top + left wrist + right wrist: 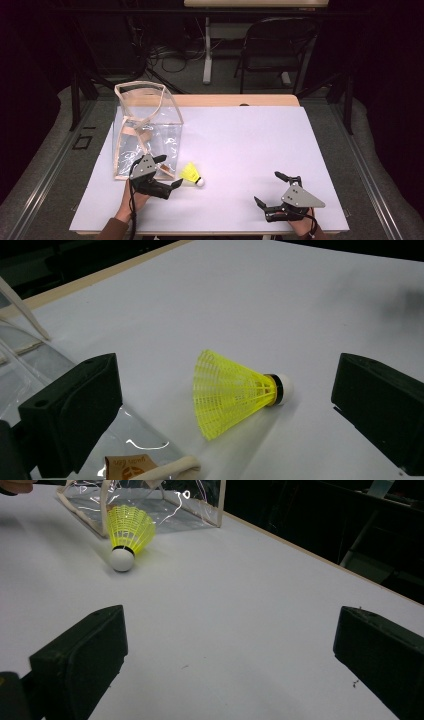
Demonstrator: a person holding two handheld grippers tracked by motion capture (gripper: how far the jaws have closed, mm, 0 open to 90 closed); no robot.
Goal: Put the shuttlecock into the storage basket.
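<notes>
A yellow plastic shuttlecock with a white round cork tip [192,174] lies on its side on the white table top [240,145], in the near left part of it. Its wide yellow skirt points toward a clear plastic bag with beige trim and handles [145,127], which stands just beside it, and its tip points away from the bag.

The left gripper [169,172] is held low over the table at the front corner of the bag, right next to the shuttlecock. Its jaws are spread wide. In the left gripper view the shuttlecock [235,392] lies between the two black jaws but a little ahead of them, and neither jaw touches it. A corner of the bag [125,440] with a small brown label is seen under the left jaw.

The right gripper [268,189] is near the front edge of the table, well apart from the shuttlecock. Its jaws are also wide open and hold nothing. In the right gripper view the shuttlecock [127,532] is far ahead, in front of the bag [165,505].
</notes>
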